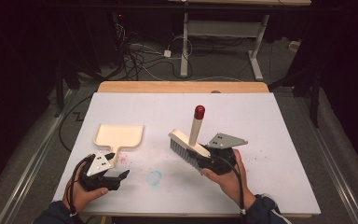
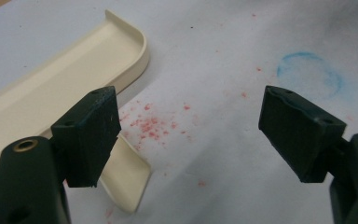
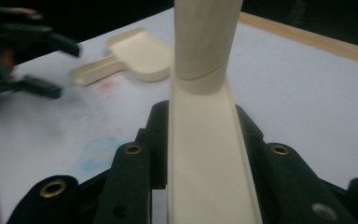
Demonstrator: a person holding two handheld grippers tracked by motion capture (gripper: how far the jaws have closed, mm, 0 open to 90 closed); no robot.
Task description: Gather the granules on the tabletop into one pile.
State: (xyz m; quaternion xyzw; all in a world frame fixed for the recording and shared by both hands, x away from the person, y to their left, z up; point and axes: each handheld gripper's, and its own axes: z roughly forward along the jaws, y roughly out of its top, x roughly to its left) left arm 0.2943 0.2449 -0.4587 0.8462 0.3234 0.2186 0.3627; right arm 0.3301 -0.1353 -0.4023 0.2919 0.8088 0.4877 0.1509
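You're in a lab: tangled cables (image 1: 137, 58) on the floor, a desk frame (image 1: 223, 37) beyond your white tabletop's (image 1: 261, 140) far edge.

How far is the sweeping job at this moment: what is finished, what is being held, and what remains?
Done: the right tongs are shut on the cream plastic hand brush with grey bristles and red-tipped handle, lifted off the white table. In hand: the left tongs are open beside the handle of the cream plastic dustpan, not gripping it. Left: the red crumbs lie unswept near the dustpan.
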